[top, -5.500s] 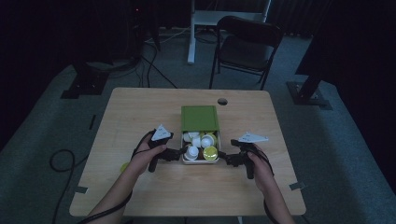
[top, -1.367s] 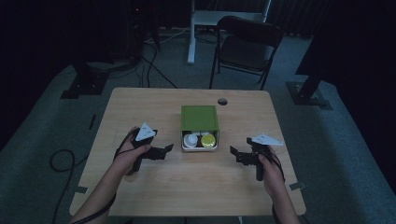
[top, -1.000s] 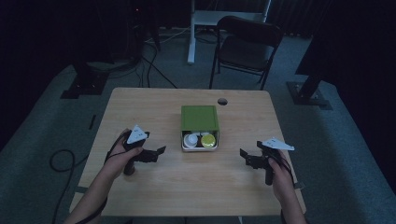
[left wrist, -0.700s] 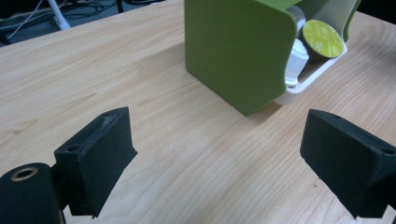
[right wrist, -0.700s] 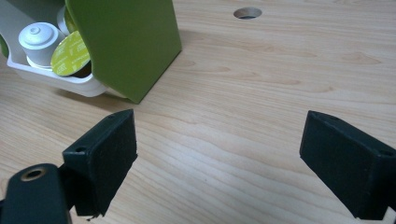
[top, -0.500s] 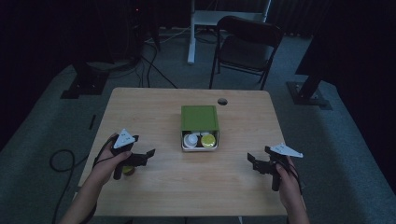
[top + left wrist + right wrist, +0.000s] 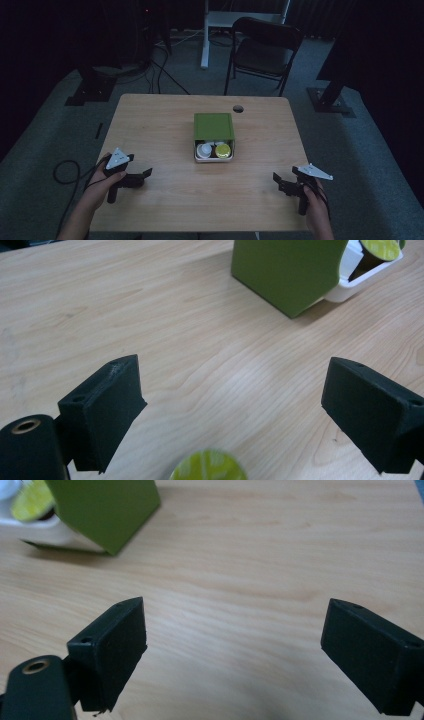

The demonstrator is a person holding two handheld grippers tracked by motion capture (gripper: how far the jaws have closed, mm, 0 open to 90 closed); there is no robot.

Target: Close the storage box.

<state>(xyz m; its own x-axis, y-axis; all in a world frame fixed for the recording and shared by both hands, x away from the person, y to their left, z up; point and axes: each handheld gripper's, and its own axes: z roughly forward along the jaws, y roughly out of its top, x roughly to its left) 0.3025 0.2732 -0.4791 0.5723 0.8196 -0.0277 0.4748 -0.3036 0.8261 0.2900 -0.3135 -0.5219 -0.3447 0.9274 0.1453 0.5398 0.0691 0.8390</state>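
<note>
Green-lidded white box (image 7: 214, 137) mid-table, half open; white and yellow-green cups (image 7: 223, 150) inside.

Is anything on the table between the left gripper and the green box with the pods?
Nothing visible blocks it. In the left gripper view, bare wood runs from the open left gripper to the green box. The one loose item is a yellow-green pod, low between the jaws at the near edge, not on the path ahead.

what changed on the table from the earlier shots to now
Both grippers drew back from the green box toward the table's near corners: left gripper to the near left, right gripper to the near right, both open and empty. The box stayed put, with fewer capsules showing in its tray.
</note>
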